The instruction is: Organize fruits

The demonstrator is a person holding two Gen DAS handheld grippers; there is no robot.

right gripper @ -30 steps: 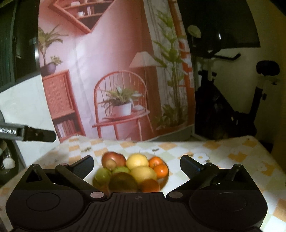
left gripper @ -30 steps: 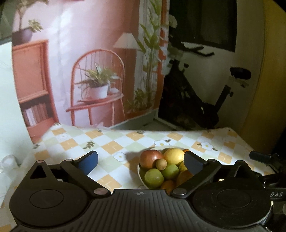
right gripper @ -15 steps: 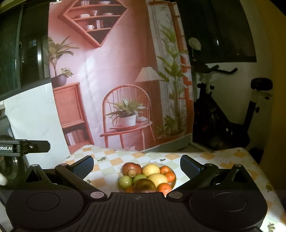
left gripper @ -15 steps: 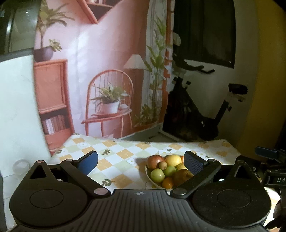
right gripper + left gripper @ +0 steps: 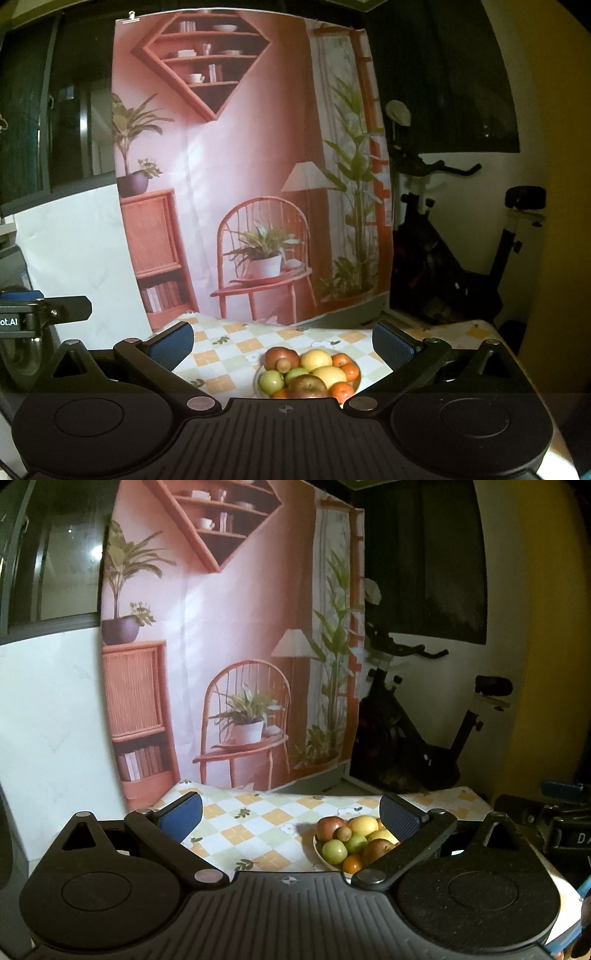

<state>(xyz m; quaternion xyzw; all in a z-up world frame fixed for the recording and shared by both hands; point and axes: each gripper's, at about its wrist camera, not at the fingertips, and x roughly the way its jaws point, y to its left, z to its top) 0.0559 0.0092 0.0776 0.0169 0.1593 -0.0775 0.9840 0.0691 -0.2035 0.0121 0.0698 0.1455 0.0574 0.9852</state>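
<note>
Sitting in a shallow bowl (image 5: 356, 373) on the bench (image 5: 236, 347), the fruits (image 5: 308, 373) make one heap: a red apple (image 5: 281, 356) at the back left, a small brown round fruit (image 5: 283, 365) just in front of it, two green fruits (image 5: 271, 381) on the left side, two yellow ones (image 5: 316, 359) in the middle, small orange ones (image 5: 341, 390) on the right and front, and a dark reddish-brown apple (image 5: 307, 384) at the near side. In the left wrist view we see the same bowl (image 5: 317, 847) with the red apple (image 5: 330, 827), a green fruit (image 5: 334, 851) and an orange one (image 5: 352, 863) at its near rim.

We hold the right hand-held gripper (image 5: 282, 341) above the near edge of the bench, its two fingers spread wide apart with nothing between them; the bowl appears low between them, nearer to the right finger. The left hand-held gripper (image 5: 291, 814) is also spread wide and carries nothing; its right finger pad (image 5: 397, 819) covers the right part of the bowl in this view.

A checkered cloth with small flowers (image 5: 258, 823) covers the bench. Behind it hangs a printed backdrop (image 5: 240, 166) showing a pink room with a chair, plants and shelves. To the right of the backdrop stands a dark exercise bike (image 5: 461, 258).
</note>
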